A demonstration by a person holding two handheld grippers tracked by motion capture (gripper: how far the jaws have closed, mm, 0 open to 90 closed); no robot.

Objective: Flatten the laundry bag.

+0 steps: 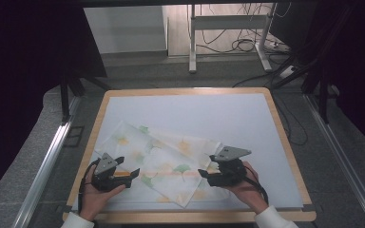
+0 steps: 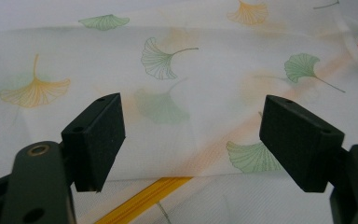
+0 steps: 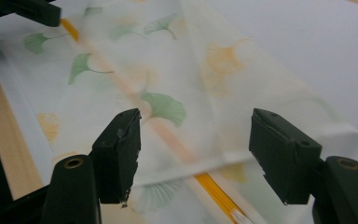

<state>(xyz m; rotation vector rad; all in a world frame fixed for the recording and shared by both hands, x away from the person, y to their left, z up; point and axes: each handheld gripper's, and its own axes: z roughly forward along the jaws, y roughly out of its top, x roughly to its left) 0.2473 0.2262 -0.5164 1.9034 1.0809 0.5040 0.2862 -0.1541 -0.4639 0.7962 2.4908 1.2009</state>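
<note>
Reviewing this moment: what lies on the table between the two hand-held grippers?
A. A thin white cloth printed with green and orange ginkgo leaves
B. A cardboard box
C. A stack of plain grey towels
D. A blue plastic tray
A: the cloth is white and sheer, with green and orange fan-shaped leaves, lying partly folded between the left gripper and the right gripper.

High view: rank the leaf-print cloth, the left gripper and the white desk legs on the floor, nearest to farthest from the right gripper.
1. Leaf-print cloth: directly under the right gripper.
2. Left gripper: across the cloth, near the table's left edge.
3. White desk legs: on the floor beyond the table's far edge.
</note>
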